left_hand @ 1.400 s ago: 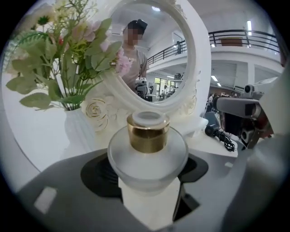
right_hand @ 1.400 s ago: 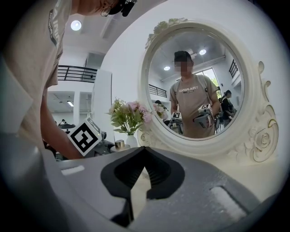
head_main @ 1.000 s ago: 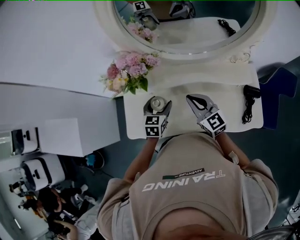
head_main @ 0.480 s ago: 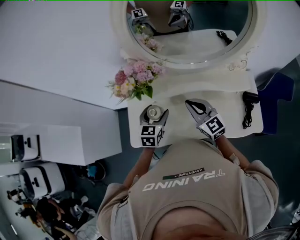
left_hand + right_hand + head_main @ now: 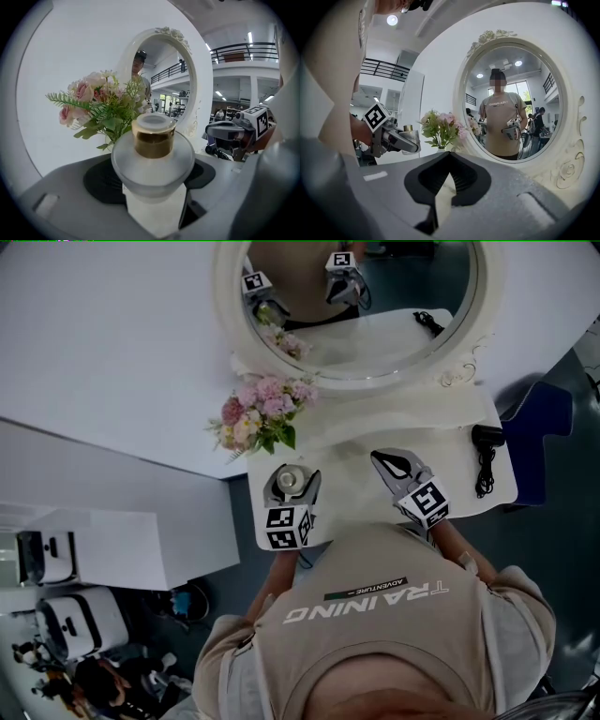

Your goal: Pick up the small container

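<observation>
The small container (image 5: 289,479) is a frosted round jar with a gold neck (image 5: 153,140). My left gripper (image 5: 292,487) is shut on it, with a jaw on each side of its body (image 5: 152,174). From the right gripper view the container (image 5: 407,136) shows in the left gripper (image 5: 391,139), held above the white dressing table (image 5: 349,442). My right gripper (image 5: 382,461) hovers over the table's middle, shut with nothing in it (image 5: 449,157).
A pink flower bouquet (image 5: 262,416) stands at the table's back left, just behind the container. An oval white-framed mirror (image 5: 347,306) rises behind the table. A black hair dryer with its cord (image 5: 485,451) lies at the right end. A blue seat (image 5: 539,427) stands beyond it.
My left gripper has carried the container leftward, toward the table's left end. The right gripper has barely moved. The head view has shifted.
</observation>
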### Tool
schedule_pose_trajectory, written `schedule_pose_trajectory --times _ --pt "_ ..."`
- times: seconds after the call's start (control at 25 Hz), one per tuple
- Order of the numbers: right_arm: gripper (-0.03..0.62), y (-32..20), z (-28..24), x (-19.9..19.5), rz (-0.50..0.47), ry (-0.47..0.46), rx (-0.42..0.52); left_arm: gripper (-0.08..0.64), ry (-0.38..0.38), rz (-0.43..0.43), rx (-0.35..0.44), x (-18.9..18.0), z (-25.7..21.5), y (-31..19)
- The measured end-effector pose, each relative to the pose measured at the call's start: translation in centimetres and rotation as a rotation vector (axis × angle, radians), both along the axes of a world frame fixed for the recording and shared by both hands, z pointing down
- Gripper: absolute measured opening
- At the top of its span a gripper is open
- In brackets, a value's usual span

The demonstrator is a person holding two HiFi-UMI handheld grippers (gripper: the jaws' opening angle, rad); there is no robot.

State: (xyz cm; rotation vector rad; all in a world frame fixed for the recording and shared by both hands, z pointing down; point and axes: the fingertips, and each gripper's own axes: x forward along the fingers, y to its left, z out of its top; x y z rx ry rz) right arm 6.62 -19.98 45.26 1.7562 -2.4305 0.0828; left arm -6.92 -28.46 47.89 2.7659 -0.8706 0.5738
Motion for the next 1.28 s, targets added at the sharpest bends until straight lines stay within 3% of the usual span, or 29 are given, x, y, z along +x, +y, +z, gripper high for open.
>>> schedule_pose_trajectory --times 0.6,1.28 --pt "0.002 -0.2 -0.4 0.0 0.008 0.003 0.028 0.353 -0.01 0.025 0.005 0.4 0.0 0.1" --pt "0.002 -1.1 0.6 0.2 0.025 -0.043 0.023 0.353 0.02 0.039 -0.041 1.5 1.1 0.0"
